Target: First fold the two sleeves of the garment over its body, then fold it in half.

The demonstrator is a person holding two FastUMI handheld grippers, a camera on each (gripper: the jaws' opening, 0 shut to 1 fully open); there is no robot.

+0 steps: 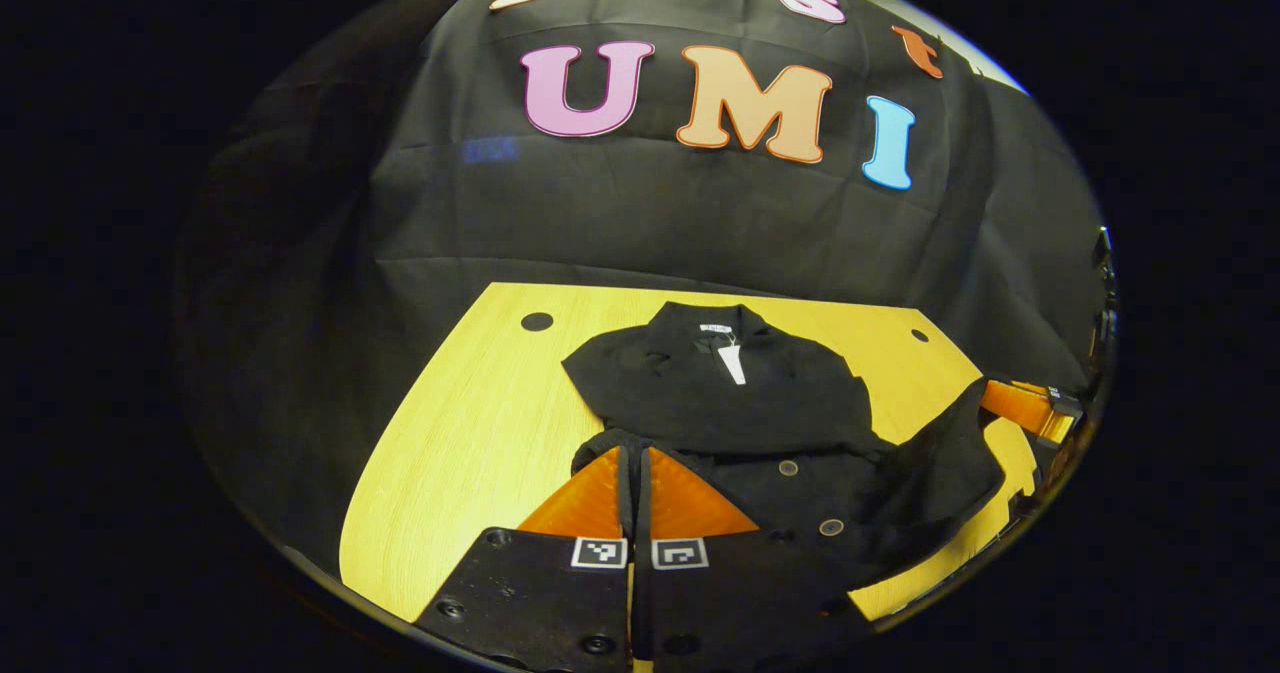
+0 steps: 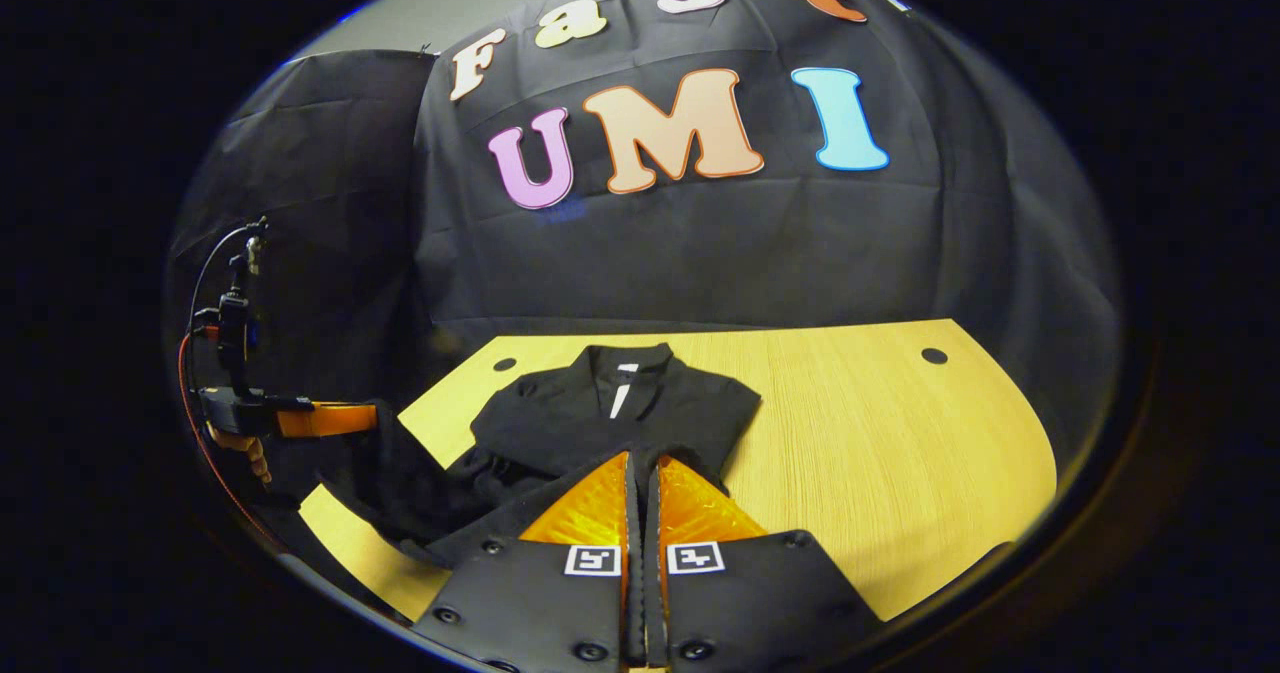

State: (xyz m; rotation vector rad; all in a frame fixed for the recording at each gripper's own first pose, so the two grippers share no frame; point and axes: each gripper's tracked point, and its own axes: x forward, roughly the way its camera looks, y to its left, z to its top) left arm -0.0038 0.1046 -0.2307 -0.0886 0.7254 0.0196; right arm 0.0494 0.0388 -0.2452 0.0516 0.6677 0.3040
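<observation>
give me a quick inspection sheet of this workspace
surface: yellow wood-grain table with small dark round holes near its far corners
job's things: black garment lies collar away from the cameras, a white tag at the neck; its near part is bunched, with the hem lifted off the table at both grippers
clutter: nothing seen
grippers: left gripper and right gripper each have fingers closed together on the garment's near edge
cables: thin dark and red wires loop off the left gripper's body, seen in the right gripper view
surroundings: black cloth wall behind the table
</observation>
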